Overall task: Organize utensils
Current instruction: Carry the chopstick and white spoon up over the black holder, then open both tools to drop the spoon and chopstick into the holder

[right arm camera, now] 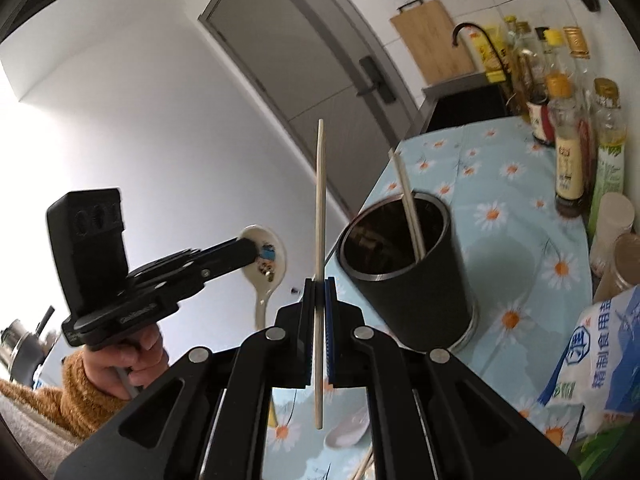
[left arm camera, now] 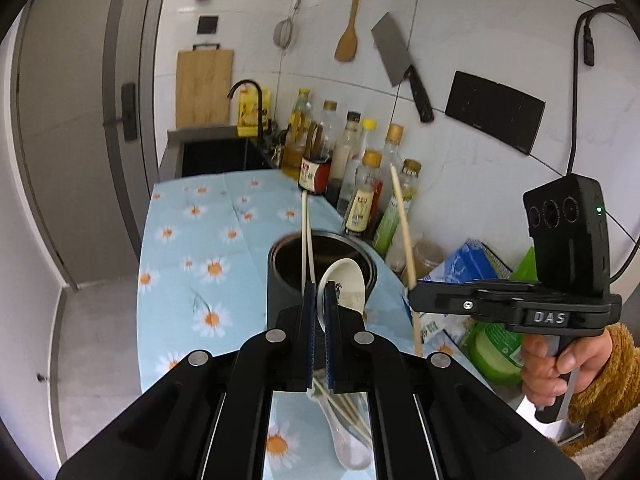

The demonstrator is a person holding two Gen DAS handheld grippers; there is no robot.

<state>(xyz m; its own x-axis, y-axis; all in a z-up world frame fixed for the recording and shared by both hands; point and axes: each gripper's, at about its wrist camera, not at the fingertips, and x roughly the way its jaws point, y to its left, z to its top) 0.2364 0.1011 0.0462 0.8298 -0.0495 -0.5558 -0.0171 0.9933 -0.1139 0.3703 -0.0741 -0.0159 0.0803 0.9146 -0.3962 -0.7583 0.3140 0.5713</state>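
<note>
Covering the surface (left arm camera: 180, 240), a daisy cloth carries the dark holder (left arm camera: 288, 280) with two chopsticks (left arm camera: 306, 236) inside. Left hand-held gripper (left arm camera: 320, 292) pinches a white spoon (left arm camera: 344, 280); right hand-held gripper (right arm camera: 319, 284) clamps one chopstick (right arm camera: 320, 200) upright.

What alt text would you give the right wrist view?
The right tongs pinch a single chopstick upright beside a dark utensil cup on a daisy-print cloth. At left, the left tongs hold a white ceramic spoon.
</note>
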